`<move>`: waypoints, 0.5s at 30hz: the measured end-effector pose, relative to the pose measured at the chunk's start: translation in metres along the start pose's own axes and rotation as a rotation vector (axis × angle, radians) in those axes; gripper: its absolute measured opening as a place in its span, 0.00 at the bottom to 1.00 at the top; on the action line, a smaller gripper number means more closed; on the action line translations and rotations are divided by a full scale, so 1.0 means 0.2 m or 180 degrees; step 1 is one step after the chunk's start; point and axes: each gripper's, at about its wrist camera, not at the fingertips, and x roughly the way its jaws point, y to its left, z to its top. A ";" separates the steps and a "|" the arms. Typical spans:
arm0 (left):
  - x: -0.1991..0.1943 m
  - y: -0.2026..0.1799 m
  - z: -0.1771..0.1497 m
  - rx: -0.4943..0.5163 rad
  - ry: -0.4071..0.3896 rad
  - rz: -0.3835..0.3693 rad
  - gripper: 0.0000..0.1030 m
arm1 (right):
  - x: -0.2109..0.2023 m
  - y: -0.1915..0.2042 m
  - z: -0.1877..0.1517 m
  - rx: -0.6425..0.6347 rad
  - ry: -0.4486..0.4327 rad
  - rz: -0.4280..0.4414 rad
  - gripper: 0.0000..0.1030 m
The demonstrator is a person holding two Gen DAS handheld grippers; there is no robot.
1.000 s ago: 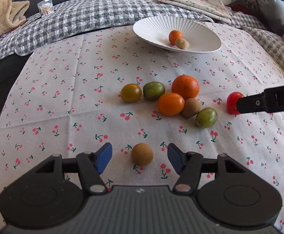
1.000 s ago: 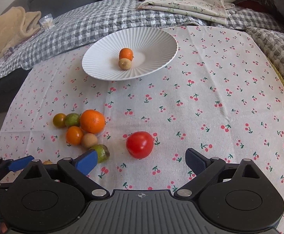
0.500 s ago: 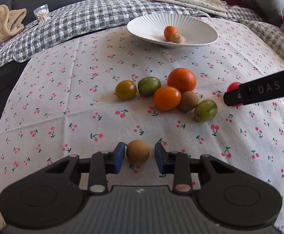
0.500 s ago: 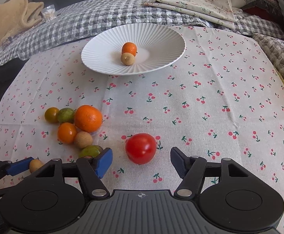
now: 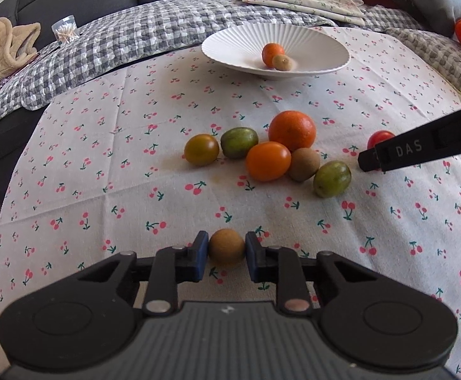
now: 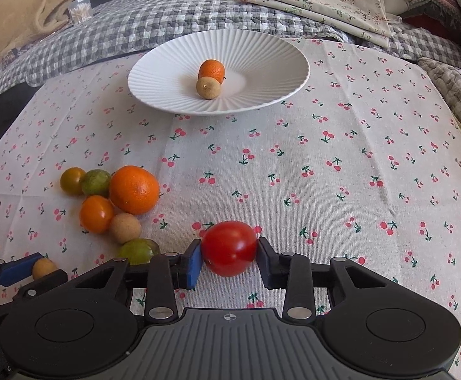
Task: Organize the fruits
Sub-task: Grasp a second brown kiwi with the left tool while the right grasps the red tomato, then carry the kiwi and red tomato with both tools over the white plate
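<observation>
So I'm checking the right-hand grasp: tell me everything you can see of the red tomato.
The red tomato is round, smooth and glossy, uniformly red with a soft highlight; no stem shows. It sits on the cherry-print cloth, apart from the other fruit, between the right gripper's closing jaws, whose blue pads meet its sides.

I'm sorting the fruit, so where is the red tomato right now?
In the right wrist view the red tomato sits on the cherry-print tablecloth between the closing pads of the right gripper, right of the fruit cluster.
</observation>
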 end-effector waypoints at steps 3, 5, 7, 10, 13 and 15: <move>0.00 0.00 0.00 -0.0004 -0.0009 0.0002 0.22 | 0.00 0.00 0.00 0.0012 -0.0001 0.0014 0.33; -0.01 0.01 0.01 -0.0003 -0.0026 0.0000 0.22 | -0.01 -0.01 0.00 0.0023 0.0001 0.0023 0.33; -0.01 0.01 0.01 -0.0014 -0.0031 -0.0008 0.22 | -0.01 -0.01 0.00 0.0027 0.0000 0.0022 0.33; -0.02 0.02 0.02 -0.0055 -0.0036 -0.0039 0.22 | -0.02 -0.01 0.01 0.0037 -0.0006 0.0047 0.33; -0.04 0.02 0.03 -0.0066 -0.0078 -0.0033 0.22 | -0.03 0.00 0.01 0.0035 -0.0018 0.0070 0.33; -0.04 0.03 0.04 -0.0082 -0.0096 -0.0036 0.22 | -0.04 0.00 0.01 0.0035 -0.0027 0.0088 0.33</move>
